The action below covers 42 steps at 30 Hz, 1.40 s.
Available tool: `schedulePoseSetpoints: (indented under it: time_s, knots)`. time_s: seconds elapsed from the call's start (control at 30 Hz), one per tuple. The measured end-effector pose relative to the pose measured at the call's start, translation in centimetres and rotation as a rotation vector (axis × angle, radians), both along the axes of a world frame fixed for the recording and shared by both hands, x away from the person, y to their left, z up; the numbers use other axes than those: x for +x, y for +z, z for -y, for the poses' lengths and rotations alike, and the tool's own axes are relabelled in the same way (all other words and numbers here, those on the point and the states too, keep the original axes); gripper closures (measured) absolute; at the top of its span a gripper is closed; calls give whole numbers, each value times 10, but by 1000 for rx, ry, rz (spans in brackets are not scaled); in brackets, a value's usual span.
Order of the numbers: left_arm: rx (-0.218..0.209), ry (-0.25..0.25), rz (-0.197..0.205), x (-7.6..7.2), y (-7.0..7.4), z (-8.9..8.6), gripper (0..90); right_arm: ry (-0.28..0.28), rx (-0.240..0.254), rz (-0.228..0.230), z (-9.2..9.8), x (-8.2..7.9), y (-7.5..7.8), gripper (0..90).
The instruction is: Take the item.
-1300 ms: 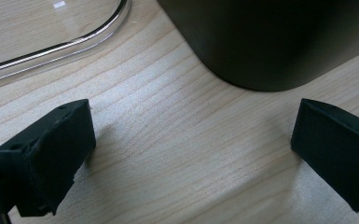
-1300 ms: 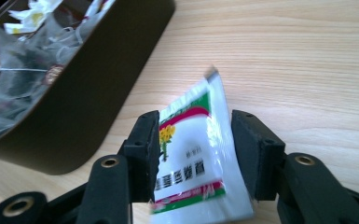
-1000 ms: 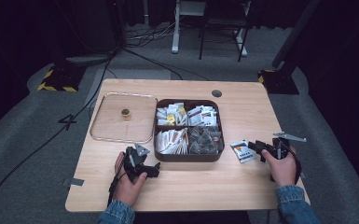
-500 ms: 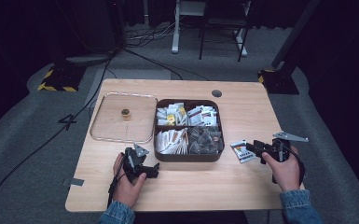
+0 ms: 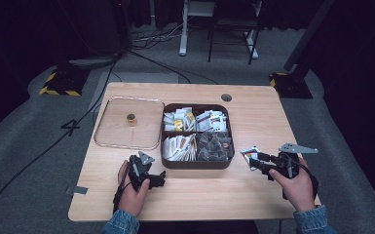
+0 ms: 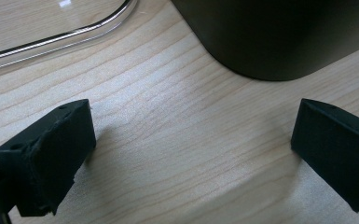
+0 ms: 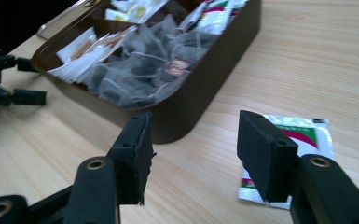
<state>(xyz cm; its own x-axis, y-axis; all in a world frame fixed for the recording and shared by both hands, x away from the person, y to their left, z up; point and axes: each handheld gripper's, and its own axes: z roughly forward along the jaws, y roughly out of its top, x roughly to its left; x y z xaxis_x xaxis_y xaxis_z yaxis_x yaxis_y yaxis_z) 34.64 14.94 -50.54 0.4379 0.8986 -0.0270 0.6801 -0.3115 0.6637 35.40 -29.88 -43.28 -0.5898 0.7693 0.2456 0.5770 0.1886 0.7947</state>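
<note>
Foil sachet (image 7: pixel 289 158), silver with a red and green label, lies flat on the pale wooden table (image 5: pixel 253 190) just right of the dark brown compartment box (image 5: pixel 195 163), as the right gripper (image 5: pixel 254 162) hangs over it with its black jaws apart. The jaws have just been opening, and nothing is clamped between them; in the right gripper view the sachet rests on the wood behind the right-hand jaw. Across the near edge, the left gripper (image 5: pixel 158 176) sits low beside the box's front left corner, its jaws spread wide over bare wood and holding nothing. Farther back, the box holds grey mesh tea bags (image 7: pixel 144 70) and white paper packets (image 5: pixel 178 146). Beyond, a clear rectangular lid (image 5: pixel 126 124) with a small knob lies left of the box.
</note>
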Motion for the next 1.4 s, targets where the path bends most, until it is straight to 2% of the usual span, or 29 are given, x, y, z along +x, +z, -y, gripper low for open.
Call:
schedulePoseSetpoints:
  time_s: [0.27, 0.53, 0.6, 0.63, 0.77, 0.83, 1.03, 1.17, 1.23, 1.3, 1.4]
  knots:
    - [0, -1, -1, 0, 0, 0, 0, 71, -56, 24, -21, -13, 0, 436]
    - [0, -5, 0, 0, 0, 0, 1, 131, -106, 17, -37, -17, -17, 414]
    - [0, -5, 0, 0, 0, 0, 1, 135, -116, 15, -39, -17, -20, 412]
    - [0, -5, 0, 0, 0, 0, 1, 140, -134, 14, -41, -17, -27, 411]
    - [0, -5, 0, 0, 0, 0, 1, 142, -146, 12, -45, -16, -37, 400]
    - [0, -5, 0, 0, 0, 0, 1, 135, -174, 16, -47, -15, -46, 398]
    - [0, -5, 0, 0, 0, 0, 1, 143, -198, 25, -49, -13, -58, 366]
    - [0, -5, 0, 0, 0, 0, 1, 143, -251, 25, -51, -13, -66, 340]
    - [0, -5, 0, 0, 0, 0, 1, 153, -271, 63, -54, -14, -69, 304]
    - [0, -5, 0, 0, 0, 0, 1, 154, -266, 79, -57, -14, -71, 253]
    - [0, -5, 0, 0, 0, 0, 1, 155, -269, 79, -58, -14, -72, 238]
